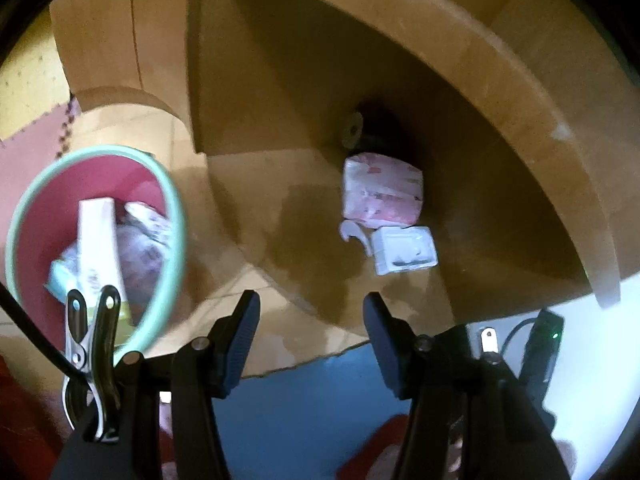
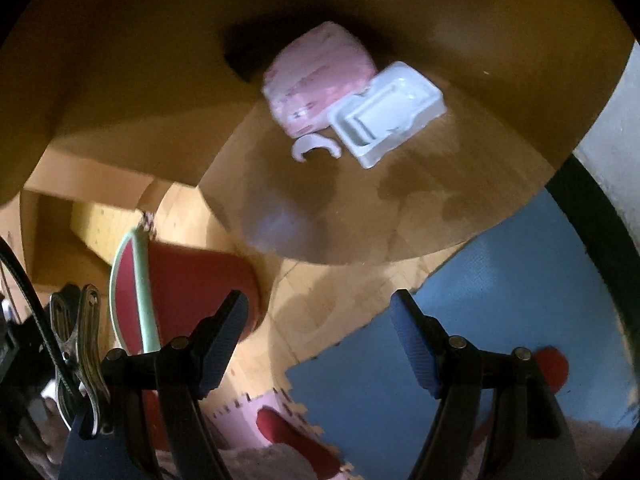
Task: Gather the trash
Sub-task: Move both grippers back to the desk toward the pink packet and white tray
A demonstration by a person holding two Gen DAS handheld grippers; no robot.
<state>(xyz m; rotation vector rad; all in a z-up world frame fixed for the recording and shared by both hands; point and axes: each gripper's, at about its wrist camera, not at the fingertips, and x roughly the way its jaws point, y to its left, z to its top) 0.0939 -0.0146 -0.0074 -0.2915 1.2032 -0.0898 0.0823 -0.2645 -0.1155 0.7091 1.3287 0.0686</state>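
Inside a large cardboard box [image 1: 312, 216] lying on its side rest a pink tissue pack [image 1: 382, 190], a white plastic tray [image 1: 404, 250] and a small white curved scrap [image 1: 352, 234]. The right wrist view shows the same pink pack [image 2: 320, 80], white tray [image 2: 390, 112] and curved scrap [image 2: 316, 146]. A red bin with a mint-green rim [image 1: 176, 216] holds several wrappers and a white box. My left gripper [image 1: 310, 308] hangs open above the box's flap, short of the trash. Open and empty too, my right gripper [image 2: 320, 308] hovers over the floor before the box.
Foam floor mats in blue [image 2: 500, 300], pink and yellow surround the box. The bin [image 2: 142, 280] lies left of my right gripper. A black cable and device [image 1: 544, 344] sit at the right. A dark roll [image 1: 352, 128] lies deep in the box. Red slippers [image 2: 296, 436] show below.
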